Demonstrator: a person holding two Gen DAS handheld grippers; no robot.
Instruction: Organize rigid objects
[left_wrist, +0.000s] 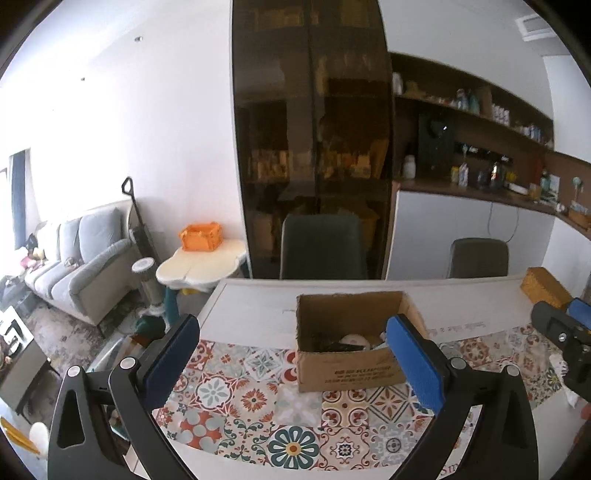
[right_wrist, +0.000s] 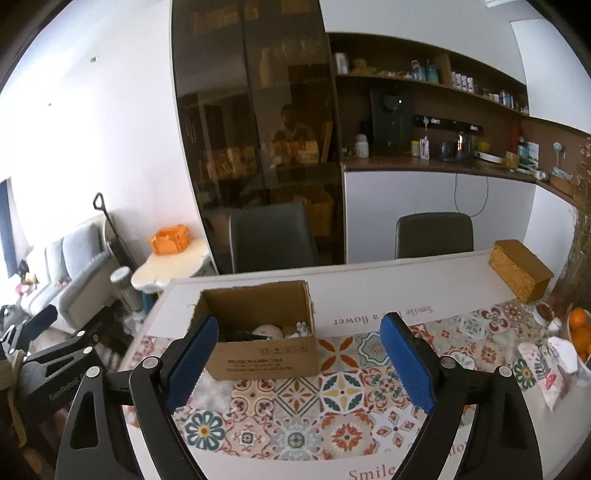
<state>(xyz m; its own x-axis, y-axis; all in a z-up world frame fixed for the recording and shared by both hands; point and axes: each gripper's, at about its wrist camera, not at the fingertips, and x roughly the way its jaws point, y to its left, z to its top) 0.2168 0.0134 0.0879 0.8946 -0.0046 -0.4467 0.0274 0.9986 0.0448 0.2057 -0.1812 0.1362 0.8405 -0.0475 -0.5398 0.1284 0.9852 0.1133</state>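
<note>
The bench (right_wrist: 424, 288) is seen from both wrist views, covered near the front by a patterned tile mat (right_wrist: 332, 402). Toward the back-left part of that mat an open cardboard box (right_wrist: 262, 356) is parked, long axis running left to right across the bench, open top up.

Inside the box a few rigid bits can be made out: a pale round thing (right_wrist: 267, 329), something dark (right_wrist: 240, 335) left of it, and a small whitish figure (right_wrist: 303, 328) at the right end. Exactly what they are can't be told, too small and shadowed. So the task's things are found sitting in the box already, which fits both a job wrapped up and a box waiting to be emptied and sorted, so no call is made either way.

From the left tongs (left_wrist: 293, 354) the box lies dead ahead and slightly right, its right end partly hidden behind the right pad. From the right tongs (right_wrist: 299, 354) it lies ahead and to the left, the left pad overlapping its near-left corner in the picture. By the look of it, the left tongs are lined up more squarely on it, so that hand is judged the nearer one, though not by much.

Both tongs are spread wide, blue pads well apart, and nothing is gripped or touched by either.

Off to the far right a woven box (right_wrist: 521, 271) and some oranges (right_wrist: 580, 328) are left on the bench, well apart from the cardboard one.
</note>
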